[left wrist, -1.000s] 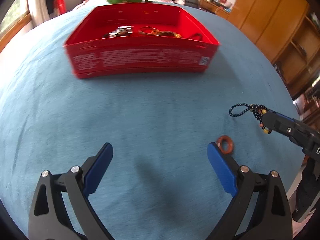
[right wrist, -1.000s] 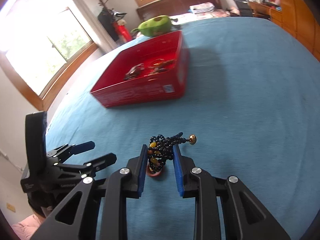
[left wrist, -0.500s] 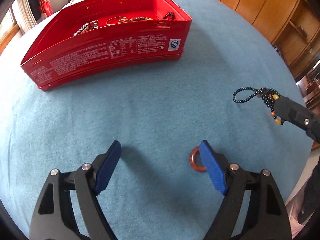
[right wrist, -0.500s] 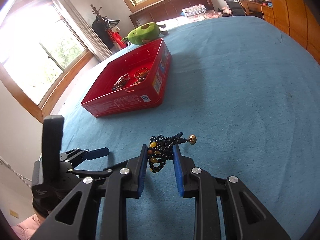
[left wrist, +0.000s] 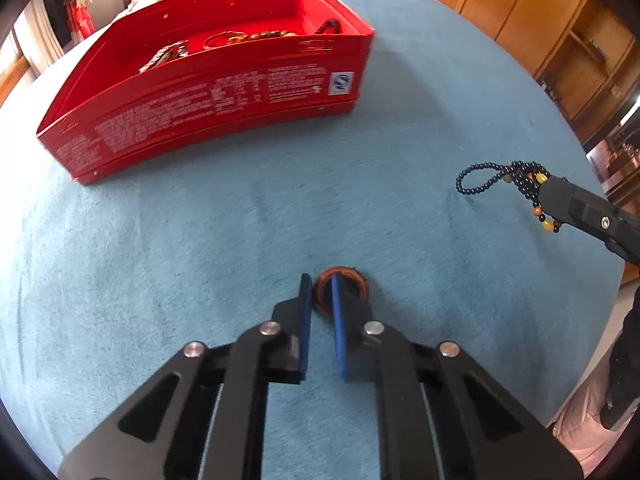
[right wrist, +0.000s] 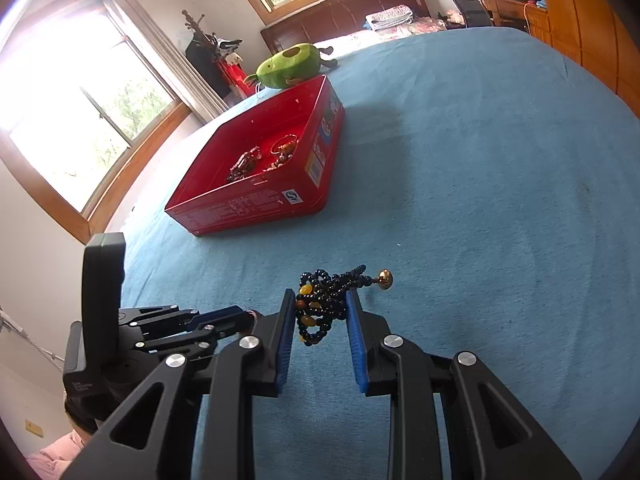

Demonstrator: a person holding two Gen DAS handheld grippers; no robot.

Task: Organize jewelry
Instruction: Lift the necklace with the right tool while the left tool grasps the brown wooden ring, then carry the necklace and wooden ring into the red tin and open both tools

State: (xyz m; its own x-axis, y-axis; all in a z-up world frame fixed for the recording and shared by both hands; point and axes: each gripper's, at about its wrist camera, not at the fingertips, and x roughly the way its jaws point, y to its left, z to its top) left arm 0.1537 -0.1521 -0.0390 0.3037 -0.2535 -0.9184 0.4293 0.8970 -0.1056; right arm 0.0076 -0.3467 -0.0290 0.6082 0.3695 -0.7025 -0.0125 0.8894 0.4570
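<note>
Since a moment ago my left gripper (left wrist: 321, 286) has swung over the reddish-brown ring (left wrist: 343, 286) and narrowed from a wide spread to a slim gap, its flat blue pads now pinching the near rim of that smooth, glossy hoop, which lies on the nappy blue cloth (left wrist: 200, 240). One pad sits inside the ring's opening, the other just outside its left edge.

My right gripper (right wrist: 318, 310) is clamped on a bunched strand of small round black beads (right wrist: 326, 300), with a few amber and orange ones mixed in. A loop of beads dangles below the pads, and a short beaded tail juts to the right, ending in a shiny gold knob (right wrist: 385, 279). The strand hangs clear of the cloth.

Farther across the cloth sits the red tin box (right wrist: 248, 204), rectangular, shallow, with white print on its glossy side wall. Inside it lie a dark metallic chain (right wrist: 244, 162) and a brown beaded bracelet (right wrist: 285, 146). A green avocado-shaped plush toy (right wrist: 290, 66) rests beyond the box's far end.
</note>
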